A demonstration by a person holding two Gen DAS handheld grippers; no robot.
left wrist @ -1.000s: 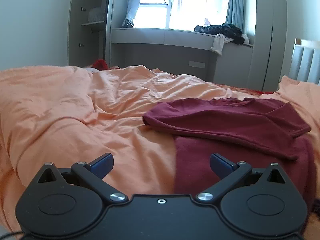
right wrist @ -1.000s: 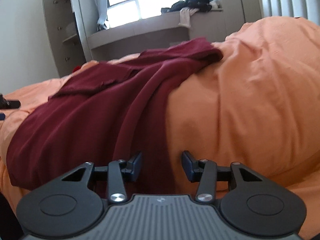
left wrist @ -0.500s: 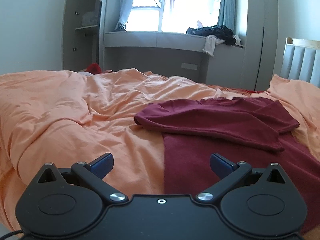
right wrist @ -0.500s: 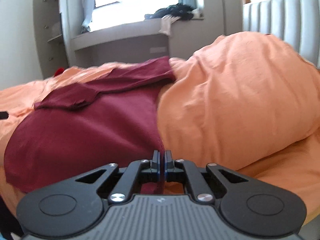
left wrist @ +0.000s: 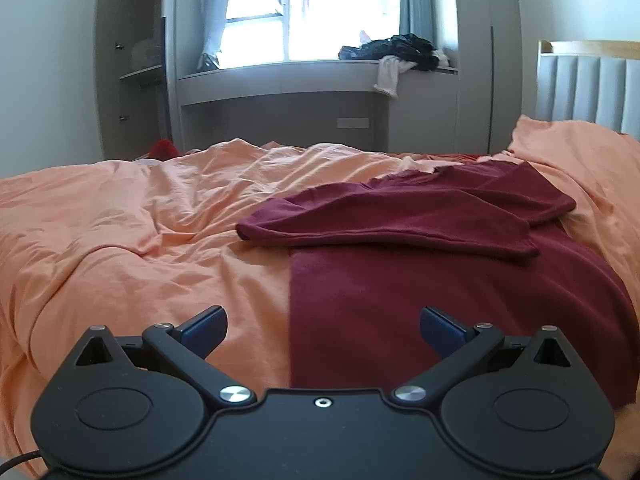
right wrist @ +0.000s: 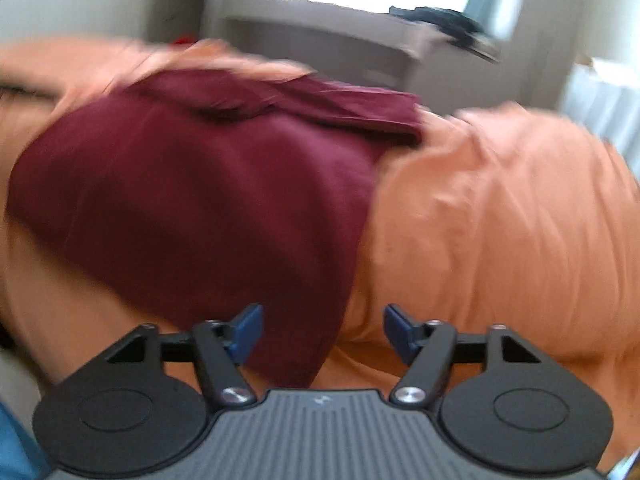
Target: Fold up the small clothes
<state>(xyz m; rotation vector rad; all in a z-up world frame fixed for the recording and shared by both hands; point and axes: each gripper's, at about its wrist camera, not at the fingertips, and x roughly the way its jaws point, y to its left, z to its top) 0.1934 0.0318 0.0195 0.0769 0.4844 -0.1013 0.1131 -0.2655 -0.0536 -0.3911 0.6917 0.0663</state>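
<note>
A dark red T-shirt (left wrist: pixel 420 280) lies on the orange bed cover (left wrist: pixel 140 240), its sleeves folded across the upper part. My left gripper (left wrist: pixel 322 330) is open and empty, low over the shirt's near left edge. In the blurred right wrist view the same shirt (right wrist: pixel 200 200) lies flat. My right gripper (right wrist: pixel 322 330) is open and empty over the shirt's near right corner, jaws apart on either side of the hem.
A grey window bench (left wrist: pixel 300 80) with a pile of dark clothes (left wrist: pixel 396 50) stands behind the bed. A padded headboard (left wrist: pixel 588 88) is at the right. A raised orange pillow mound (right wrist: pixel 500 220) lies right of the shirt.
My right gripper was shut on the shirt's corner half a second ago and has opened, letting go. The right view swung and blurred. My left gripper stayed open and shifted slightly.
</note>
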